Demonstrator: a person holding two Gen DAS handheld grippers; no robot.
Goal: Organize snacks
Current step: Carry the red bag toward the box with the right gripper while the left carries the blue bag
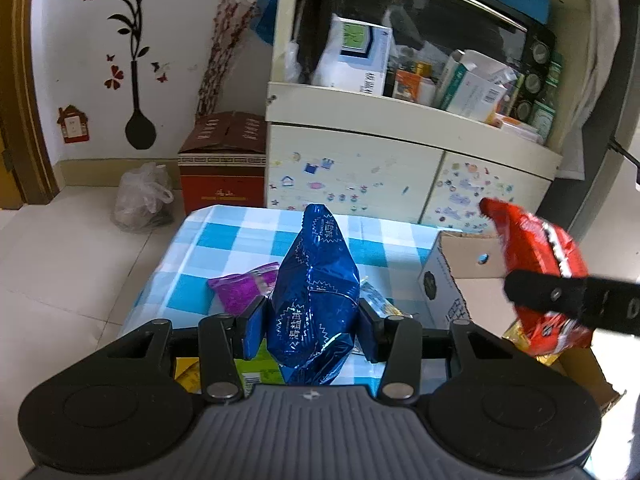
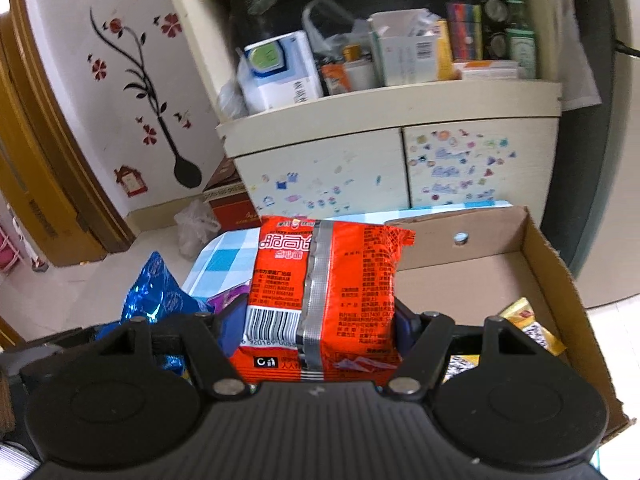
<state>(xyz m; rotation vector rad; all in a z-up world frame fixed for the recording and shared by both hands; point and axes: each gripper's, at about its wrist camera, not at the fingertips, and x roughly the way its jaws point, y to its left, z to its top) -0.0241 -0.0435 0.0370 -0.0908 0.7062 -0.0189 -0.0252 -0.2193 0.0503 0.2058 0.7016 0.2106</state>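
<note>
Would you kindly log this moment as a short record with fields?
left gripper: jaws shut on blue foil snack bag, lifted over the table
right gripper: jaws shut on red noodle packet, at the box's edge
cardboard box: open, yellow packets inside
checked tablecloth: purple packet lying on it
background: cream cabinet with stickers

Home: stickered cabinet [image 1: 400, 172], flower wall decal [image 1: 134, 40].
</note>
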